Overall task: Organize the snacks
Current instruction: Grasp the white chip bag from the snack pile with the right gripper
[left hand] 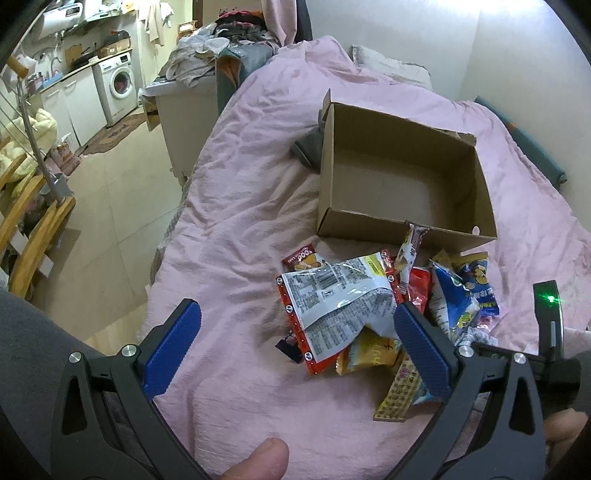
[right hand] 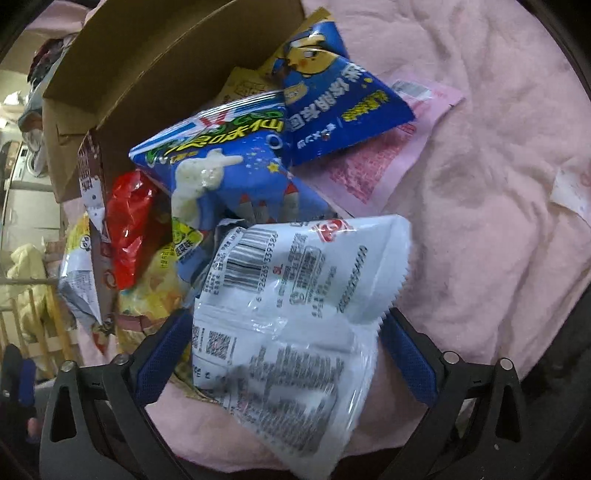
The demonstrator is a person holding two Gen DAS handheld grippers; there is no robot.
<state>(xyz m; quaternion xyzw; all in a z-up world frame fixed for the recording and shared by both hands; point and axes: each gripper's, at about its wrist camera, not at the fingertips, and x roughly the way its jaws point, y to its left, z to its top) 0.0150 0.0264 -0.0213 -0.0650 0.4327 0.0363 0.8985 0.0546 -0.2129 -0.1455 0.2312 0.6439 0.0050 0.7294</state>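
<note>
A heap of snack packets (left hand: 406, 295) lies on the pink bedcover, just in front of an open cardboard box (left hand: 369, 227) with nothing in it. My left gripper (left hand: 297, 308) hovers open over the heap's left side, above a white packet with a red border (left hand: 332, 295), and holds nothing. In the right wrist view my right gripper (right hand: 286, 314) points steeply down with its jaws wide. A white printed packet (right hand: 295, 288) lies between its blue pads (right hand: 406, 354). I see no firm pinch on it. Blue packets (right hand: 229, 173) and a red one (right hand: 129, 229) lie beyond, against the box (right hand: 147, 55).
The bed's left edge (left hand: 177, 236) drops to a tiled floor. A grey cloth (left hand: 308, 147) lies behind the box, with piled clothes (left hand: 229, 33) further back. A flat pink packet (right hand: 388, 158) rests on the cover. A black housing with a green light (left hand: 550, 314) shows at right.
</note>
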